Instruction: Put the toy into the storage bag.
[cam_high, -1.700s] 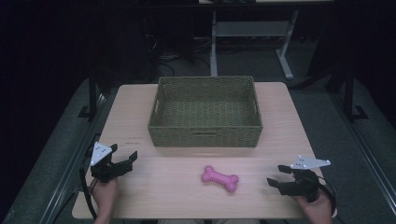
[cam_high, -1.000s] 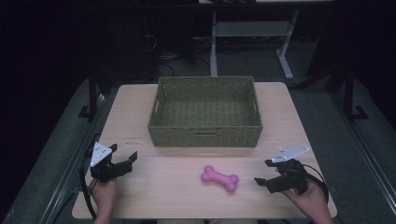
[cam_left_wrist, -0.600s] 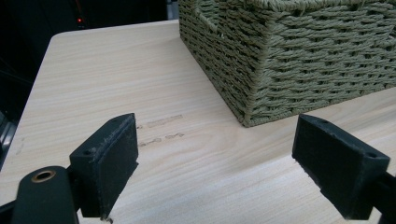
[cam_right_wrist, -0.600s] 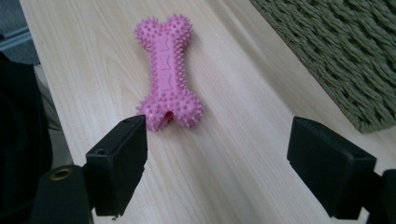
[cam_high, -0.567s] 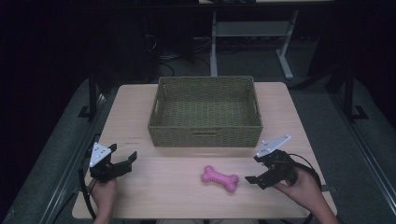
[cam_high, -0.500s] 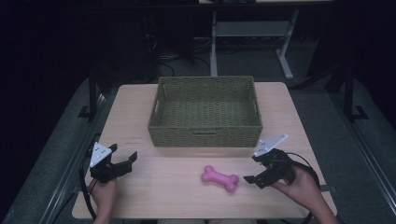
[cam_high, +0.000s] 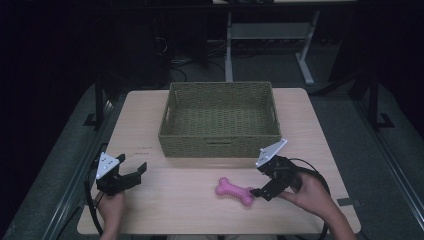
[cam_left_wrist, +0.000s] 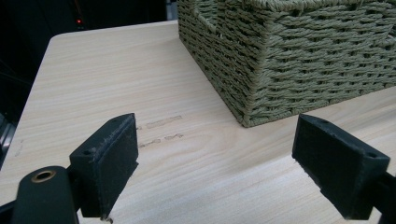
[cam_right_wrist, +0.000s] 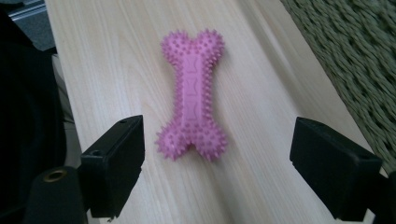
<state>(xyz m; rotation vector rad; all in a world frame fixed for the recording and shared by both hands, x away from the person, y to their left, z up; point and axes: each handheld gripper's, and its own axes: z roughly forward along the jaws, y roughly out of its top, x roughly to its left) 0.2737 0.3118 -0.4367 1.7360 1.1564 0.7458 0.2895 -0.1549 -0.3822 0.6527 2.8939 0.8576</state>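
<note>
Dark floor and table legs lie behind a pale wooden tabletop. On it sits a green woven basket, and nothing can be seen inside it; its woven bottom is bare. A pink spiky toy bone lies flat on the wood, just in front of the basket and a little toward its right end. The right gripper points at the bone's near end. Its fingers have just been opening and now stand wide apart, with the bone's end between them but not touching them. The job right now looks like picking up the bone. To do it well, the hand should slide forward until the thin middle of the bone sits between the fingers, keep low to the wood, and then squeeze gently, since the knobby ends could slip. The left gripper rests far to the left of the basket's front corner, fingers open, with only bare wood between them.
</note>
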